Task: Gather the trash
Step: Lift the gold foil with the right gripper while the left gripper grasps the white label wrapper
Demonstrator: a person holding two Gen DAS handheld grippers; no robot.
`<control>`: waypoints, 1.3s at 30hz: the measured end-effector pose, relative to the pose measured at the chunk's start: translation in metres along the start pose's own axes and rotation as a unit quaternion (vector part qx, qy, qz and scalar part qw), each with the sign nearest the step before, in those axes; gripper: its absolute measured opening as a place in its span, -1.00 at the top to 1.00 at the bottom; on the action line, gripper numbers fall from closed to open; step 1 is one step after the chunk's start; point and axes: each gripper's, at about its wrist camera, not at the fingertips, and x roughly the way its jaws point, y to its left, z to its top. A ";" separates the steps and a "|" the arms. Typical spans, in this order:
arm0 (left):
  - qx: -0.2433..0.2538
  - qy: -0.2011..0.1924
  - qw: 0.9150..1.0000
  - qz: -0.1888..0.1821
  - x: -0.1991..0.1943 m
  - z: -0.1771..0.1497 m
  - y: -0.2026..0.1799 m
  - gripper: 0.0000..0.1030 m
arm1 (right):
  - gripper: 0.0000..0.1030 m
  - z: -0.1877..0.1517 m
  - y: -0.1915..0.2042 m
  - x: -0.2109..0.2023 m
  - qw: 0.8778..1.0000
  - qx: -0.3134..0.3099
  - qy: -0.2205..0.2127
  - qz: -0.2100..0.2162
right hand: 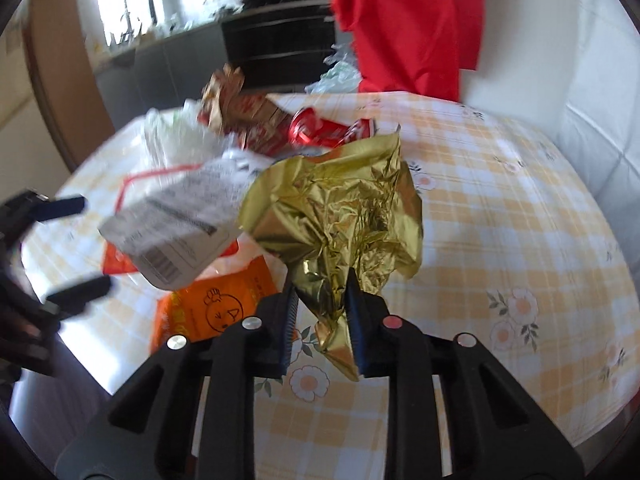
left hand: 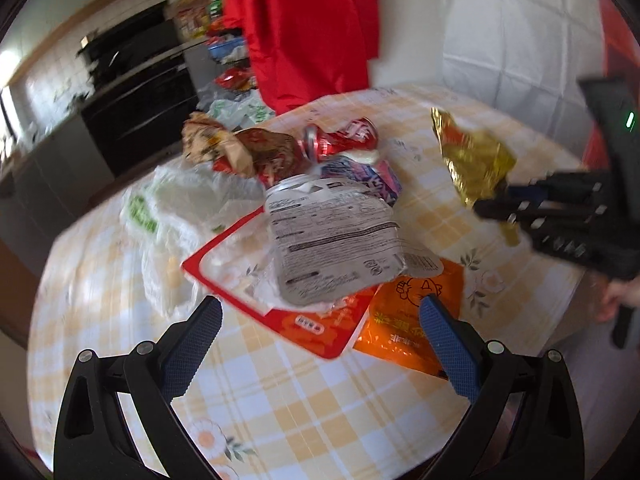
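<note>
A crumpled gold wrapper [right hand: 340, 216] is pinched between the fingers of the right tool [right hand: 322, 300] and is held clear above the counter [right hand: 500, 208], which is covered with a yellow and white checked cloth printed with flowers. In the left wrist view the same gold wrapper [left hand: 472, 160] is seen at the right, held up by the right tool [left hand: 496, 206]. The left tool [left hand: 320, 312] is spread wide with nothing between its fingers, and it is held over the near edge of the trash heap.

The heap is gathered on the left half of the counter. One grey pouch [left hand: 332, 240] with black print lies on top, resting on one red-edged packet [left hand: 280, 312]. One orange bag [left hand: 404, 320] with a cartoon face is partly covered by these two and lies just beside the left tool's right finger. One white plastic bag [left hand: 168, 216] with green print is bunched to the left. Behind the pouch, one crushed red can [left hand: 344, 140], one brown crumpled wrapper [left hand: 236, 148] and one purple and white packet [left hand: 368, 180] are piled touching each other.

A red cloth [left hand: 304, 32] hangs behind the counter. A dark cabinet [left hand: 140, 92] is seen beyond, blurred.
</note>
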 end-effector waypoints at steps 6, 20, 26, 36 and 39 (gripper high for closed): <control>0.119 0.010 0.992 0.044 0.030 0.009 -0.030 -0.77 | 0.51 -0.004 -0.020 -0.014 0.999 0.048 -0.007 0.014; 0.064 -0.047 0.997 0.014 0.008 0.039 0.000 0.67 | 0.51 -0.003 -0.022 -0.043 0.997 0.061 -0.037 0.031; -0.025 -0.082 0.996 -0.027 -0.033 0.054 0.038 0.69 | 0.51 0.002 -0.018 -0.060 0.996 0.064 -0.057 0.036; -0.115 -0.141 0.980 -0.084 -0.104 0.046 0.064 0.69 | 0.51 0.006 -0.001 -0.097 0.993 0.057 -0.090 0.044; -0.134 -0.150 0.974 -0.102 -0.128 0.036 0.066 0.69 | 0.51 0.006 0.006 -0.111 0.993 0.053 -0.099 0.048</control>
